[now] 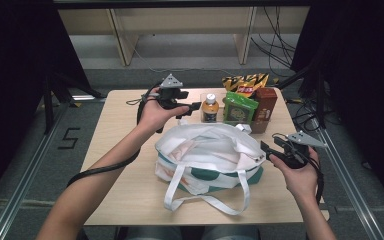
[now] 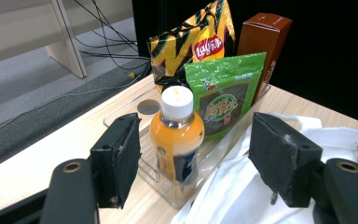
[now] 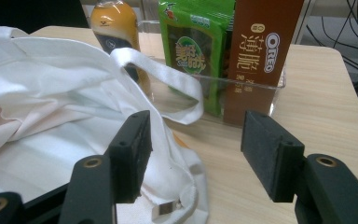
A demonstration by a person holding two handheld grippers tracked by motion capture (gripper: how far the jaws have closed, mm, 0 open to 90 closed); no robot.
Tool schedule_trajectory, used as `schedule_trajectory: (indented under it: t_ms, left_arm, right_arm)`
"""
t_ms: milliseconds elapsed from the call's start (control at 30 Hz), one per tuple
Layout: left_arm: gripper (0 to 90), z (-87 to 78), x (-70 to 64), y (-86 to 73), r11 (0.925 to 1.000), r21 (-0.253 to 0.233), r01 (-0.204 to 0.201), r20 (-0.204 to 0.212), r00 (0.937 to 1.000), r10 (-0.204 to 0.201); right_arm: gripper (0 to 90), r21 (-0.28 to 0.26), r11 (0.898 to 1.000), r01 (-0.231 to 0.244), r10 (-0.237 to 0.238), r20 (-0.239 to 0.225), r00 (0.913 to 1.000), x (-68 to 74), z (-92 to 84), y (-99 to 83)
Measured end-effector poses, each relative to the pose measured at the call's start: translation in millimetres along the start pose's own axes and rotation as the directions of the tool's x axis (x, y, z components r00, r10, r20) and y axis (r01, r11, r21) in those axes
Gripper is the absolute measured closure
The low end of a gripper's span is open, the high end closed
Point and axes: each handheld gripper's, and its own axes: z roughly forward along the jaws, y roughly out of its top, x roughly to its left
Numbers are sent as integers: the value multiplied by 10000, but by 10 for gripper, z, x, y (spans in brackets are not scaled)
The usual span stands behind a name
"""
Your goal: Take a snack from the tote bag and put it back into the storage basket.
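Your counter (image 1: 125,150) is a pale wood top, and everything sits on it. The biggest thing is the white tote bag (image 1: 207,150), lying between your two hands with its mouth open and its long straps (image 1: 207,200) flopped toward you.

Past the bag is a clear plastic bin (image 2: 144,163). It stands just ahead of your left hand-held gripper (image 1: 187,107) and a bit farther ahead of your right hand-held gripper (image 1: 267,148). In the bin, the yellow Lay's chip bag (image 2: 191,42) stands at the back. The brown Oreo box (image 3: 261,51) stands upright at the end nearest your right hand-held gripper. The green snack pack (image 2: 226,98) leans beside the box. The orange drink bottle (image 2: 177,135) with the white cap (image 2: 177,100) stands at the end nearest your left hand-held gripper.

Your left hand-held gripper is spread wide and holds nothing. The bottle sits in line with the gap, a little way ahead of the pads, not touching them.

Your right hand-held gripper is spread wide too and holds nothing. It hangs over the edge of the tote bag, and one white strap (image 3: 168,77) curves just ahead of it.
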Motion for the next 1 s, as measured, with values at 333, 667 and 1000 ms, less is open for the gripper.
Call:
schedule_trajectory:
  t_ms: [333, 667, 1000]
  left_arm:
    - [332, -240, 9, -175, 10000, -18, -69, -48, 10000, 69]
    - [333, -468, 32, -389, 9999, -81, -123, -179, 9998, 122]
    - [334, -715, 106, -715, 9975, -702, 121, -375, 9992, -147]
  right_arm:
    - [434, 143, 9999, 2, -3, 58, 10000, 13, -10, 7]
    - [433, 12, 10000, -11, 11, 62, 10000, 28, -1, 14]
    - [433, -86, 9999, 126, -125, 85, 9999, 25, 18, 5]
